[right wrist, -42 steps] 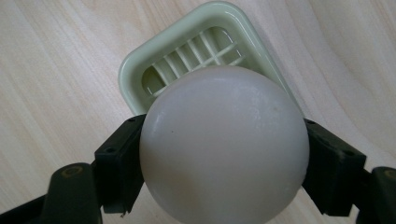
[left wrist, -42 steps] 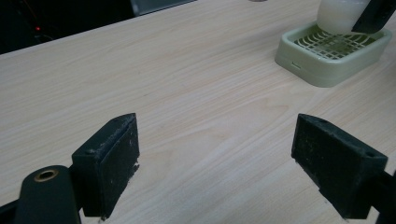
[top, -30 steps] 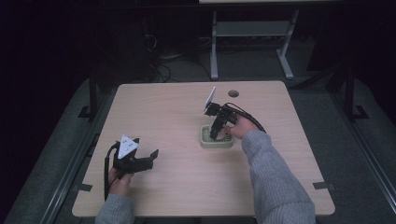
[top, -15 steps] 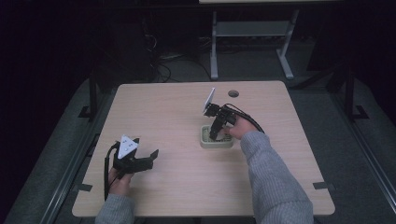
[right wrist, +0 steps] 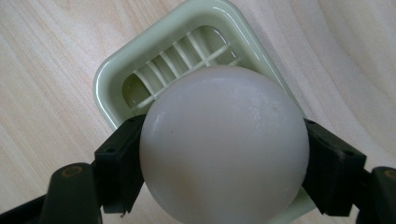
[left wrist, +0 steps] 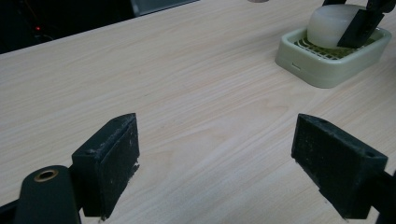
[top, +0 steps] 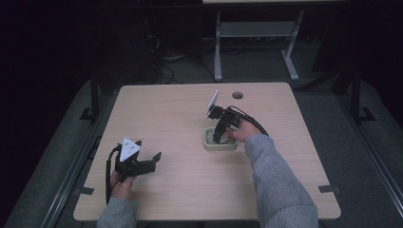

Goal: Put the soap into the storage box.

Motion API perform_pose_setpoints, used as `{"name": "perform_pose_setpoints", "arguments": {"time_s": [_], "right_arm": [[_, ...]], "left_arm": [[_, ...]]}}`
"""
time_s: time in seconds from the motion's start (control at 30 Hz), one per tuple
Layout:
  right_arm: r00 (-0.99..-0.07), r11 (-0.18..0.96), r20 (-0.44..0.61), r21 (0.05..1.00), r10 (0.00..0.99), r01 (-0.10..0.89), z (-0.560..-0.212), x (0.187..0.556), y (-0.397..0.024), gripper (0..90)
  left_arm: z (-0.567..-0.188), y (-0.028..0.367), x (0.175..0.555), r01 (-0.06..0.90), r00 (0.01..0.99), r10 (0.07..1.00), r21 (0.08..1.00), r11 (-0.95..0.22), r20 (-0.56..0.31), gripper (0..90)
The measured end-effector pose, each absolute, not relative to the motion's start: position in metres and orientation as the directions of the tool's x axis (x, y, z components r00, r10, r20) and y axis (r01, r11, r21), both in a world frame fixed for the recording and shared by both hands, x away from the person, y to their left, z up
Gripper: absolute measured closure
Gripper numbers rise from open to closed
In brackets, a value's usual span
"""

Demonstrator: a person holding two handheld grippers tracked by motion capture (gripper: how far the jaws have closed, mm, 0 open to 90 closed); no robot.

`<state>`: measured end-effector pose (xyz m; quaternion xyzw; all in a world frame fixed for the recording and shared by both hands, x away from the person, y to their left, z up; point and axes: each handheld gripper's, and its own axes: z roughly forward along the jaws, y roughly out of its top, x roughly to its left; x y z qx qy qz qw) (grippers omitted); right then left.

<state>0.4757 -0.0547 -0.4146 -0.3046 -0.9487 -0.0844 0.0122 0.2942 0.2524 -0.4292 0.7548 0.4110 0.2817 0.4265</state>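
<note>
We look down on a pale wooden worktop with a person's forearms coming in from the near edge. Our right hand-held gripper points down into a light green slatted soap dish that sits a little right of the worktop's middle. In the right gripper view we see its two black jaws closed against the sides of a smooth, rounded white bar of soap, which sits over the dish's ribbed floor and hides most of it; one corner of the dish shows beyond the soap. We cannot tell whether the soap rests on the ribs or hangs just above them. From the left gripper view the same soap stands in the dish at the far right, with a black jaw of the other gripper across its front. Our left hand-held gripper sits low near the front left of the worktop, well apart from the dish, held by the left hand, its white three-cornered plate facing up. Its jaws stand wide apart with bare wood between them and nothing held. A round hole marks the worktop near its far edge.
</note>
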Motion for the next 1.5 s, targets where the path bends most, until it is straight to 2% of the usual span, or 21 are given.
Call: {"name": "perform_pose_setpoints", "arguments": {"time_s": [0.87,1.5], "right_arm": [[-0.808,0.798,0.085,0.127,0.583,0.589,-0.419,0.474,-0.054,23.2],[-0.798,0.78,0.102,0.172,0.594,0.602,-0.406,0.47,-0.062,23.1]], "left_arm": [[-0.429,0.252,0.294,0.378,0.504,0.86,0.876,-0.298,0.075,14.8],[-0.429,0.251,0.294,0.378,0.505,0.86,0.877,-0.298,0.075,14.8]]}}
